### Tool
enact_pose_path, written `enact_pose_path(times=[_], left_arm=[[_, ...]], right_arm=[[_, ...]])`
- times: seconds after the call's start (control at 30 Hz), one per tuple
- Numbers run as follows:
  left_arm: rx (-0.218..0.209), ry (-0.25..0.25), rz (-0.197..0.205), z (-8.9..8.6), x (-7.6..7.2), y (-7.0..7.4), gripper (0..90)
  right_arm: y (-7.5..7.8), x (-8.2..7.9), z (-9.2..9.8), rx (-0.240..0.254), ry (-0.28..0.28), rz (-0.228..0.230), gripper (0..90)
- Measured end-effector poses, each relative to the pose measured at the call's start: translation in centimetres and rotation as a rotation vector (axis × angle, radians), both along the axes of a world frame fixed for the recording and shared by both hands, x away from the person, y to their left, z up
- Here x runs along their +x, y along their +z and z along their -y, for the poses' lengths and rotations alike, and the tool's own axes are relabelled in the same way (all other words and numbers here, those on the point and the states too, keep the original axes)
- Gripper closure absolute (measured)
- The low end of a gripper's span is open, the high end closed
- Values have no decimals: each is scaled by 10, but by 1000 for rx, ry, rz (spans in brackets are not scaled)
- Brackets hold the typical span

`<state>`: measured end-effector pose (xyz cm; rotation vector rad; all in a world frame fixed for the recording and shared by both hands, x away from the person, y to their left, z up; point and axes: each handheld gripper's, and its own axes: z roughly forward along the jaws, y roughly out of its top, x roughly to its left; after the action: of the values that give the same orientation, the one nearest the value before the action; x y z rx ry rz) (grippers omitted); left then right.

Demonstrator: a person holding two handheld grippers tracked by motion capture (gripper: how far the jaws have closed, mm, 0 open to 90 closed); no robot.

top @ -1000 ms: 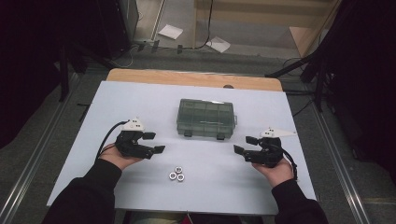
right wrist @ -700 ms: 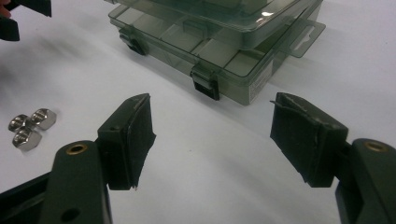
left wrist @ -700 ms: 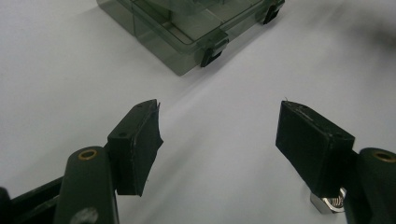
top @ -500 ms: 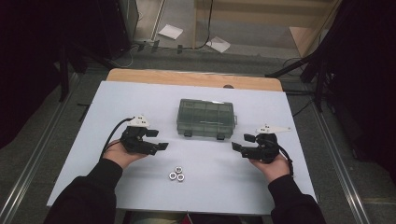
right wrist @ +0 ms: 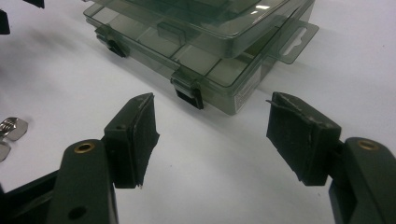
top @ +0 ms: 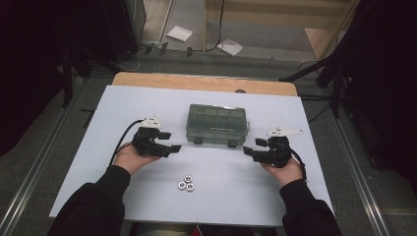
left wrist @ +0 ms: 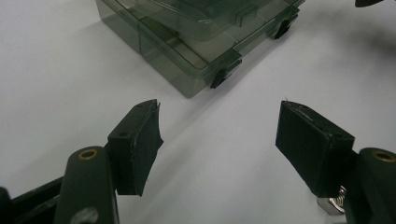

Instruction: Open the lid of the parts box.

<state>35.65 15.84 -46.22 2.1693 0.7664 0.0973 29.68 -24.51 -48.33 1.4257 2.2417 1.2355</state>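
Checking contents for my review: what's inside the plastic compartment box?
Through the clear closed lid, the plastic compartment box shows divider walls and compartments that look empty; tinted plastic and glare hide the far ones.

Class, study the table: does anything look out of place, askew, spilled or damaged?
Nothing is spilled or askew. The compartment box sits shut and square, three nuts lie loose outside it, and the left hand-held gripper has a frayed pad.
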Motion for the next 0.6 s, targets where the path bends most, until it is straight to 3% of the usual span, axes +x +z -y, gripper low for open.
enact_pose_path(times=[0.2, 0.37, 0.6], left_arm=[[40, -18, 12, 9, 4, -4, 299], [42, -25, 20, 15, 12, -7, 299], [39, -34, 7, 25, 21, -11, 299]], right_arm=[[-2, 6, 0, -8, -3, -2, 349], [-3, 10, 0, -5, -3, -7, 382], [-2, 18, -1, -11, 4, -25, 572]])
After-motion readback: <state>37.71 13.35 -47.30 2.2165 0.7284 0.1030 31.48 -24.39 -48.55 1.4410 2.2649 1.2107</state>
